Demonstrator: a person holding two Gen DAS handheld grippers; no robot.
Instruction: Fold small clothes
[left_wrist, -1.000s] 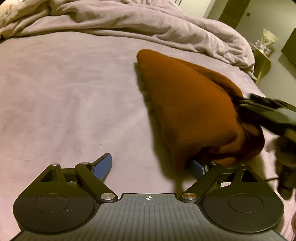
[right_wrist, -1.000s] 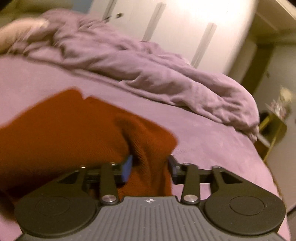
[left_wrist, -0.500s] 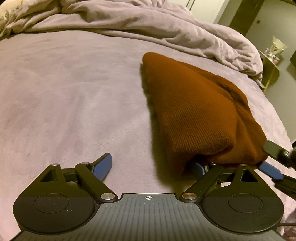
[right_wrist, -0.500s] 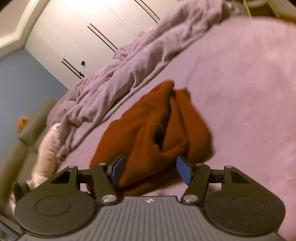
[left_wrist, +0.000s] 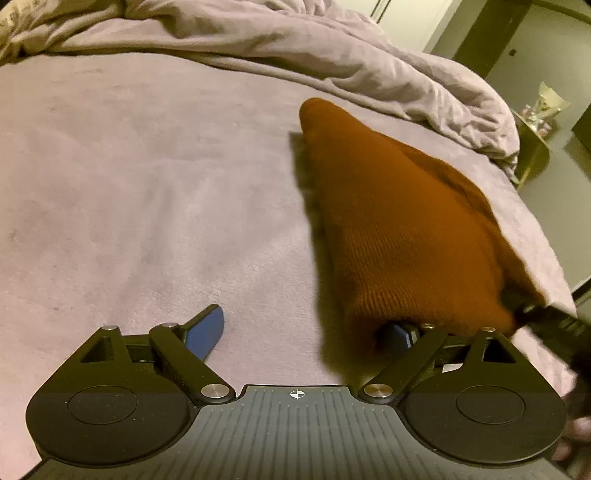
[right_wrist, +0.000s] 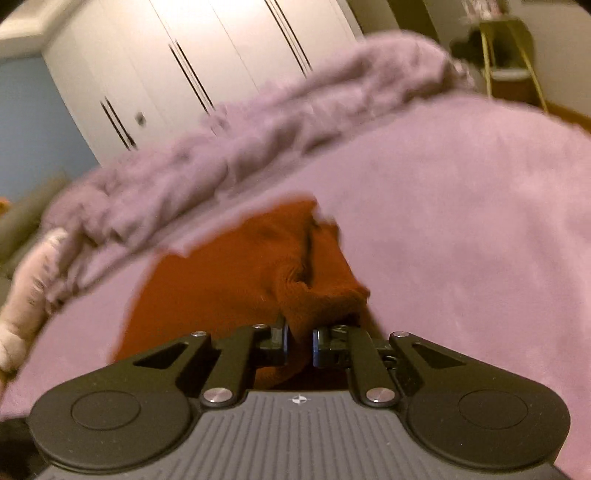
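Knitwear in rust-brown — a small ribbed garment (left_wrist: 399, 221) — lies bunched on the mauve bed (left_wrist: 147, 184), toward its right side as the left wrist view shows it, with a rumpled duvet (left_wrist: 332, 55) heaped beyond. It looks soft, light and floppy: a chunky knit that will sag and stretch from whatever point lifts it, with little risk of damage and enough texture that the pads should not slip. Judging by its doubled layers, a pinch can easily catch more than one thickness, so the sensible place to take hold is a clear outer edge or corner, not the middle of the heap.

The right tool (right_wrist: 299, 341) is doing that at the near end: its jaws are closing to a narrow gap with a fold of the knit (right_wrist: 317, 299) between the blue pads, which appear to press on it. The left tool (left_wrist: 306, 332) stands wide apart; its left fingertip (left_wrist: 207, 328) rests over bare bed, while the other is tucked under the garment's near edge, gripping nothing. A white wardrobe (right_wrist: 184, 74) stands behind the bed.
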